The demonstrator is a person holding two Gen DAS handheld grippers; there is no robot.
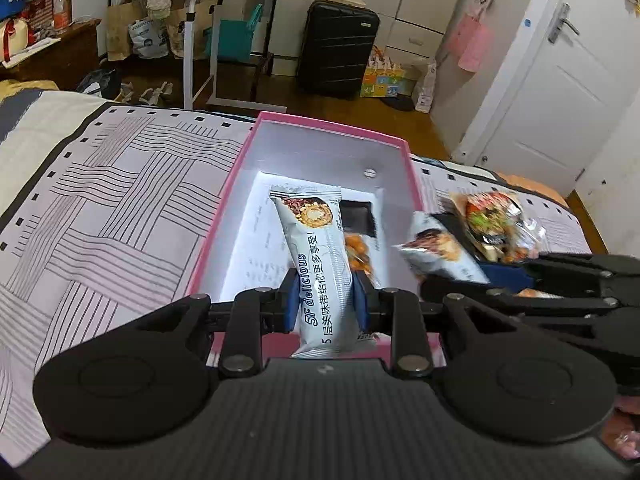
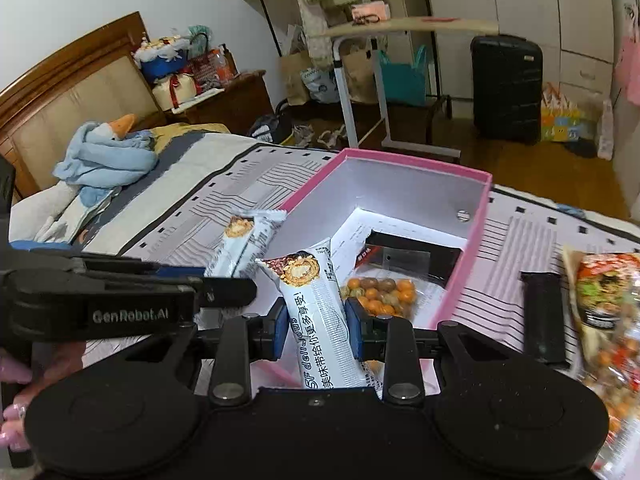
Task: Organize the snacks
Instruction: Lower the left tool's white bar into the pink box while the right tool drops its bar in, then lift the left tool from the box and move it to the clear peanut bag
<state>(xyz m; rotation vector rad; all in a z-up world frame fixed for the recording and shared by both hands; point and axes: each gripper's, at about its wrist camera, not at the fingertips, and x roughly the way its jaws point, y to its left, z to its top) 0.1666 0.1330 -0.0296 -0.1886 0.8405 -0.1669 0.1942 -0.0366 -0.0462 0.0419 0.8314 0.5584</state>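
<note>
My left gripper (image 1: 326,300) pinches glossy white wafer bar (image 1: 320,264) | my right gripper (image 2: 316,330) clamps its twin wafer bar (image 2: 316,320) | over pink cardboard box (image 1: 224,216), white-lined

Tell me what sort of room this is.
Very likely a bedroom: a bed with a wooden headboard and patterned bedspread, white wardrobe doors, and a black suitcase on the wood floor.

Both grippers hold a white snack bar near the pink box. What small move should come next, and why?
Probably lower both bars into the pink box and let go. The left gripper and the right gripper are each shut on a bar at the box's near edge, and a bag of nuts already lies inside.
</note>
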